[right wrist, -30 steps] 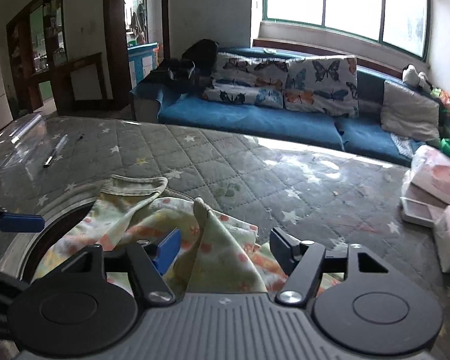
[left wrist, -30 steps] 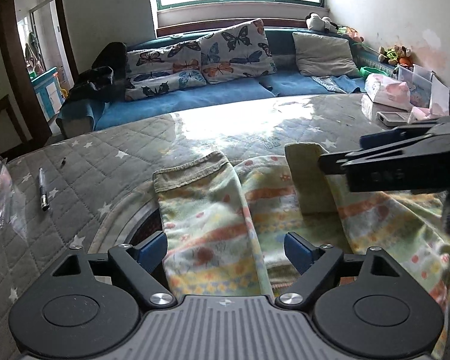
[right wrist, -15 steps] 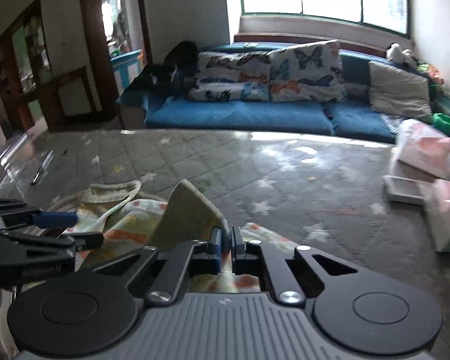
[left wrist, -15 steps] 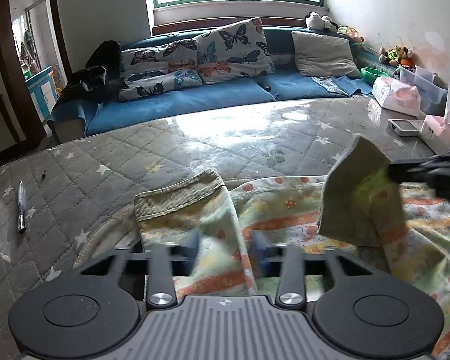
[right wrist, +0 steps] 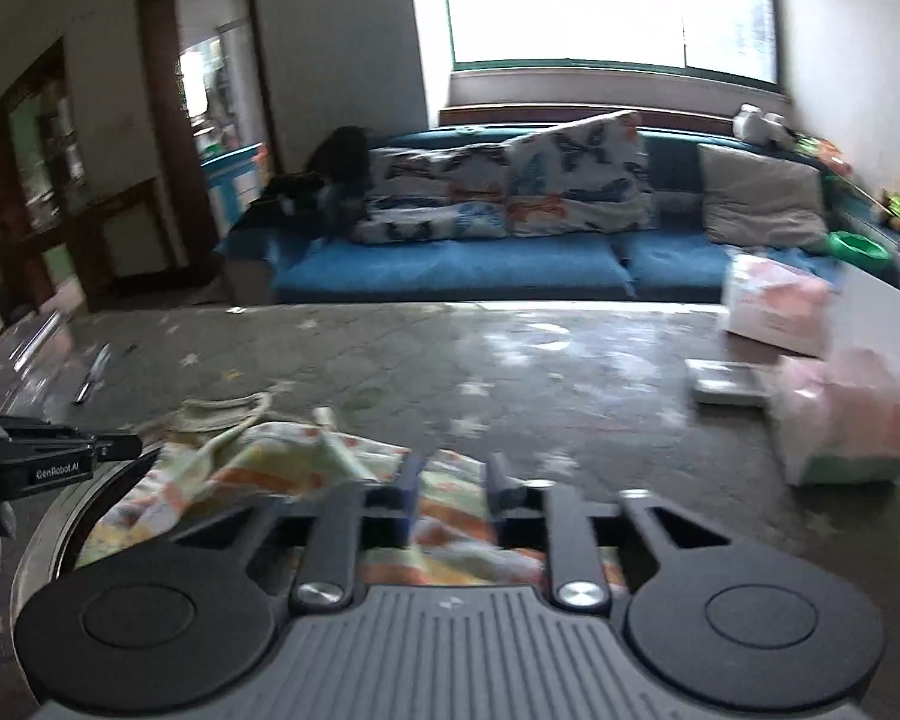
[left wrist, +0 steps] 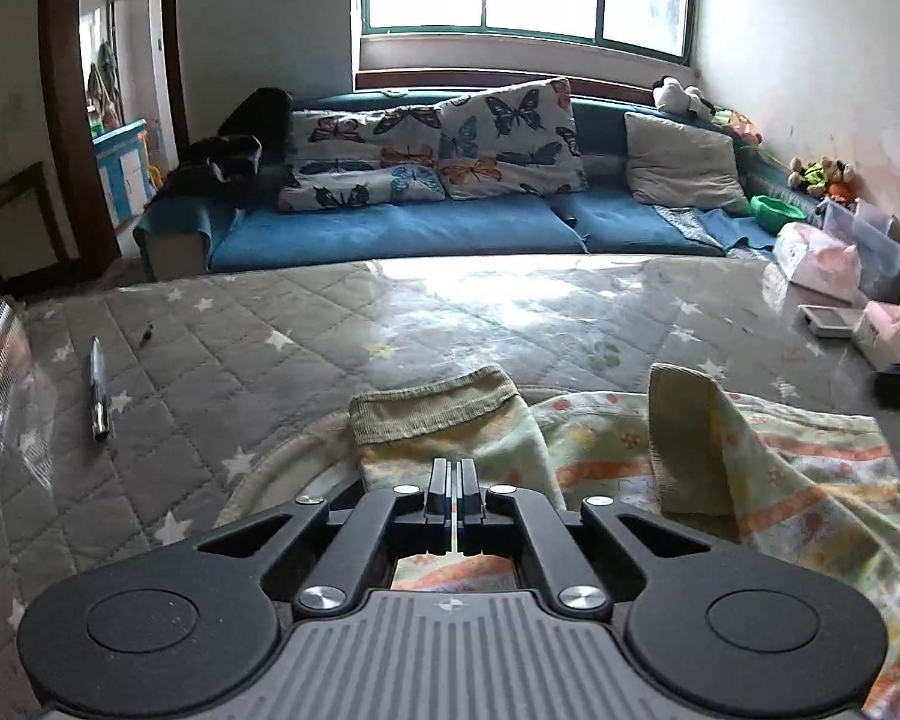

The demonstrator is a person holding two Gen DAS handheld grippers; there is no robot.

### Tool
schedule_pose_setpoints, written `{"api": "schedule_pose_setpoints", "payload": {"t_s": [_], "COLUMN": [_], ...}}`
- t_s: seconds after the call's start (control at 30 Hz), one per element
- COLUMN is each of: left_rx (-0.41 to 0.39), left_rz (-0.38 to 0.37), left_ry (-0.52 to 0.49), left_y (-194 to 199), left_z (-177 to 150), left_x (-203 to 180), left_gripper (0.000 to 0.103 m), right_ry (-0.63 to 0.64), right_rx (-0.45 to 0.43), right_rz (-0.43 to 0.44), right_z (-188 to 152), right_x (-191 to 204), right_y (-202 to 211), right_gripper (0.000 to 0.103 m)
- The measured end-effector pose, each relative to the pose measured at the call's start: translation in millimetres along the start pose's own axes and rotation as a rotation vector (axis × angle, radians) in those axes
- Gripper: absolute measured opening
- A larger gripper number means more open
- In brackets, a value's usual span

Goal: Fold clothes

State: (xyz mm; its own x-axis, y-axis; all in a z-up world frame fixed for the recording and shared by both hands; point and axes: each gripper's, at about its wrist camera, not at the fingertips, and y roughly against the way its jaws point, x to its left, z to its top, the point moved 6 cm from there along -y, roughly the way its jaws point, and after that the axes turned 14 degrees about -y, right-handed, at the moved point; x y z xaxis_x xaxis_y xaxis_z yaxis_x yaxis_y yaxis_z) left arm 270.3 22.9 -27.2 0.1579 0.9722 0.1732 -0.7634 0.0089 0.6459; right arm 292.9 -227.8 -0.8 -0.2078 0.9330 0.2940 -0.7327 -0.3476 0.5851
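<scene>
Fingers pinched on the pale, orange-striped printed garment (left wrist: 810,480), your left gripper (left wrist: 453,483) grips it; your right gripper (right wrist: 450,480) gapes above.

1. The left gripper (left wrist: 453,483) sits low over the patterned garment (left wrist: 798,498), its fingers pressed together on the cloth just behind the ribbed cuff.
2. The right gripper (right wrist: 450,495) hovers above the same garment's right part, fingers parted; the view is blurred.

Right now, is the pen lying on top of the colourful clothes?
No, the pen lies on the grey star-patterned cover, well off to the left of the clothes.
</scene>
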Motion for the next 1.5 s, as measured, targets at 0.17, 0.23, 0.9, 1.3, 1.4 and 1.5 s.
{"api": "schedule_pose_setpoints", "payload": {"t_s": [0.17,0.23,0.9,1.3,1.4,1.5], "left_rx": [-0.008,-0.003,-0.022,0.022,0.061,0.096], "left_rz": [-0.063,-0.077,0.029,0.172,0.196,0.204], "left_ry": [-0.014,-0.020,0.067,0.242,0.291,0.313], "left_y": [0.7,-4.2,17.6,105.1,120.7,132.7], "left_z": [7.1,11.0,-11.2,-99.3,-126.8,-149.7], "left_x": [-13.5,-20.6,19.4,86.5,99.0,101.6], "left_gripper": [0.007,0.024,0.001,0.001,0.001,0.001], "right_ry": [0.048,0.070,-0.078,-0.233,-0.281,-0.317], "right_rx": [0.047,0.071,-0.046,-0.198,-0.205,-0.199], "right_rz": [0.051,0.060,-0.106,-0.270,-0.318,-0.362], "right_z": [-2.9,-6.3,-15.6,-35.8,-50.7,-67.8], "right_x": [32.2,41.2,-41.3,-137.9,-162.0,-181.1], "right_y": [-38.8,-55.4,18.6,134.3,151.2,162.0], "right_gripper": [0.038,0.039,0.003,0.003,0.003,0.003]}}
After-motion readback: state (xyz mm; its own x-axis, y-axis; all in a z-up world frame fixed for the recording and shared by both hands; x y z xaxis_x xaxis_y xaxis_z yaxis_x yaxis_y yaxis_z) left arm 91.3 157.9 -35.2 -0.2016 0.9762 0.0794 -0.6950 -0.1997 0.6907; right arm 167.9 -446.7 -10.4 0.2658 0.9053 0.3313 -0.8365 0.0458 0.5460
